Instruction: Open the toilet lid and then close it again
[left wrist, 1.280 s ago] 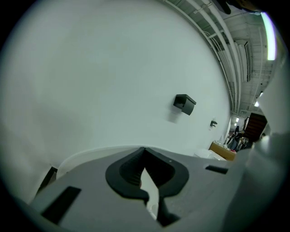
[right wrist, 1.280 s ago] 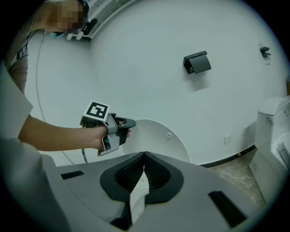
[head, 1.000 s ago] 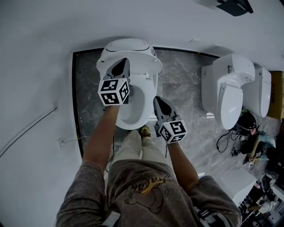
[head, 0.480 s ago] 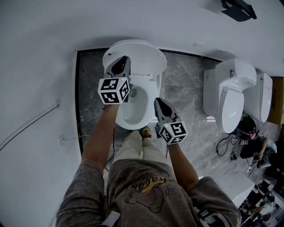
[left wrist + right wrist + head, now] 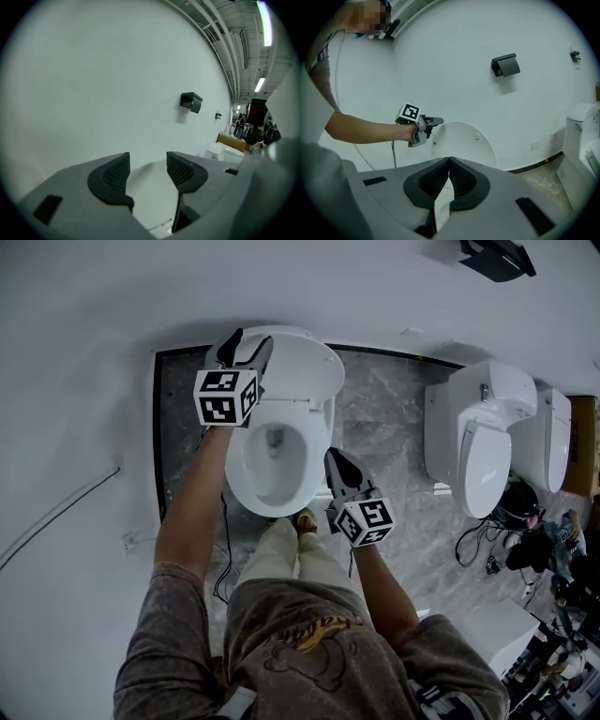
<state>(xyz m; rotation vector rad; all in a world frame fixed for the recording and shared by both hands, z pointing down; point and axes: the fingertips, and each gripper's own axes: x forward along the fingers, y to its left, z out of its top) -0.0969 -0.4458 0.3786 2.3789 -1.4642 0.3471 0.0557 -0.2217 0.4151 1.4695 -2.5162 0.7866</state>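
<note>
**Lid up against the wall, left jaws let go**

The toilet lid (image 5: 302,367) stands raised, leaning back on the white wall (image 5: 84,381), and the bowl (image 5: 246,486) lies open below it. In the right gripper view the lid (image 5: 464,140) shows as a white half-round flat against the wall.

Your left gripper (image 5: 249,341) is up at the lid's top left edge. Its jaws have just been opening and now stand spread. In the left gripper view (image 5: 147,171) nothing sits between the pads, only pale surface behind them. From the right gripper view your left gripper (image 5: 433,122) sits just beside the lid's rim; you cannot tell whether it touches.

Your right gripper (image 5: 334,456) hangs at the right side of the bowl, apart from it, over the grey marble floor (image 5: 380,413). Its jaws (image 5: 449,163) are pressed together with nothing in them.

A second toilet (image 5: 483,432) stands well off to your right with its lid down. A dark box (image 5: 506,65) is fixed high on the wall.
</note>
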